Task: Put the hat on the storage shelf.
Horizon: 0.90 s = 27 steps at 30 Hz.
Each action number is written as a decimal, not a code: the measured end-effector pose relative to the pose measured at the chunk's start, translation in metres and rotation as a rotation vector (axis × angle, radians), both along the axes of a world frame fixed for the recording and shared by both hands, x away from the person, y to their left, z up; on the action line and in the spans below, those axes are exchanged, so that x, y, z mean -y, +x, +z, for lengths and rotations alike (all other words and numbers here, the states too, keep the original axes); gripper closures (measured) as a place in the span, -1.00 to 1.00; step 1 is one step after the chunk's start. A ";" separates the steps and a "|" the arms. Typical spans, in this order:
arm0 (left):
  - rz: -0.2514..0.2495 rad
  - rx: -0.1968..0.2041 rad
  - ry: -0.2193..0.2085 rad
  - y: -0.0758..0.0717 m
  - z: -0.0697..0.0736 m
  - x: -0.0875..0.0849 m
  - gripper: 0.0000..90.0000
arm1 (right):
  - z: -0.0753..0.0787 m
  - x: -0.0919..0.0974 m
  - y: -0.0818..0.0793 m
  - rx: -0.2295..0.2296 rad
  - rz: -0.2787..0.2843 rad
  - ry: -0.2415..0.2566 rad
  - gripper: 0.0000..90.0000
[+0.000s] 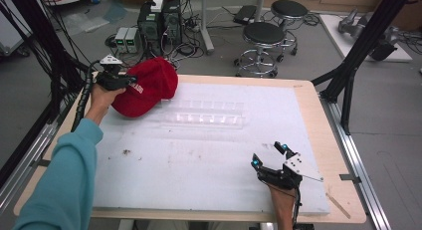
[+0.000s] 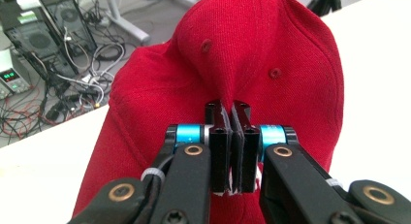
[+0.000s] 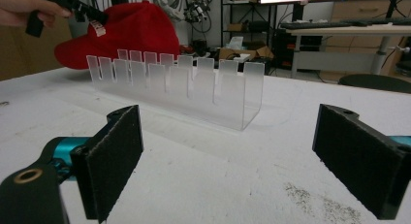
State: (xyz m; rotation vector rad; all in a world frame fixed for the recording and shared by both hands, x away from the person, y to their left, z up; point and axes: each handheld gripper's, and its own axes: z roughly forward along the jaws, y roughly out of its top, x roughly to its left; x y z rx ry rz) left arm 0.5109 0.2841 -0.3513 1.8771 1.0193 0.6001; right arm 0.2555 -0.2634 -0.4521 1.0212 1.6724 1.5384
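Red cap (image 1: 147, 85) pinched in the left gripper (image 1: 130, 81), at the far left part of the white table top (image 1: 199, 160). Seen from the left gripper view, jaws squeezed tight together on a fold of the red cloth (image 2: 232, 95), with the rest of the cap (image 2: 252, 49) bulging out in front of and around the left gripper (image 2: 232, 117). Held up by a hand (image 1: 102, 98) in a teal sleeve (image 1: 64, 180).

Open wide and holding nothing, the right gripper (image 1: 271, 155), low over the near right part of the table top. From the right gripper view, two black fuzzy pads (image 3: 116, 161), far apart, with bare white table (image 3: 218, 185) between them. Straight ahead of the right gripper (image 3: 232, 156), a clear plastic rack (image 3: 184, 86) with a row of slots, standing upright. Beyond the rack and off to the left, the cap (image 3: 131, 32) with the left gripper (image 3: 94, 15) on it. Some dark crumbs (image 3: 315, 200) on the table just by the right pad.
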 end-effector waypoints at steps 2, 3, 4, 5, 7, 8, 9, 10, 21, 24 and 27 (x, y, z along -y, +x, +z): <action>0.003 0.023 -0.006 -0.005 0.008 -0.001 0.94 | 0.000 0.000 0.000 0.002 0.002 -0.001 -0.78; 0.004 0.036 -0.014 -0.007 0.012 -0.002 0.93 | 0.000 0.000 0.000 0.000 0.005 -0.002 -0.78; 0.002 0.047 -0.021 -0.010 0.015 -0.003 0.93 | 0.000 0.000 0.000 0.001 0.004 -0.005 -0.78; 0.004 0.058 -0.029 -0.013 0.019 -0.003 0.93 | 0.000 0.000 0.001 0.002 0.005 -0.007 -0.78; 0.004 0.071 -0.041 -0.017 0.026 -0.005 0.93 | 0.000 0.000 0.001 -0.004 0.005 -0.008 -0.78; 0.011 0.079 -0.047 -0.019 0.029 -0.005 0.93 | 0.000 0.000 0.001 -0.008 0.008 -0.007 -0.78; 0.010 0.084 -0.050 -0.022 0.032 -0.006 0.93 | 0.001 -0.001 0.002 -0.011 0.009 -0.008 -0.78; 0.005 0.089 -0.049 -0.025 0.036 -0.006 0.93 | 0.001 0.000 0.002 -0.013 0.012 -0.013 -0.78; -0.086 0.145 -0.128 -0.050 0.066 0.015 0.93 | 0.005 -0.006 0.004 -0.021 0.022 -0.020 -0.78; -0.111 0.151 -0.127 -0.057 0.071 0.025 0.93 | 0.012 -0.013 0.004 -0.019 0.040 -0.019 -0.78; -0.142 0.159 -0.151 -0.064 0.075 0.036 0.93 | 0.021 -0.021 0.004 -0.006 0.061 -0.012 -0.78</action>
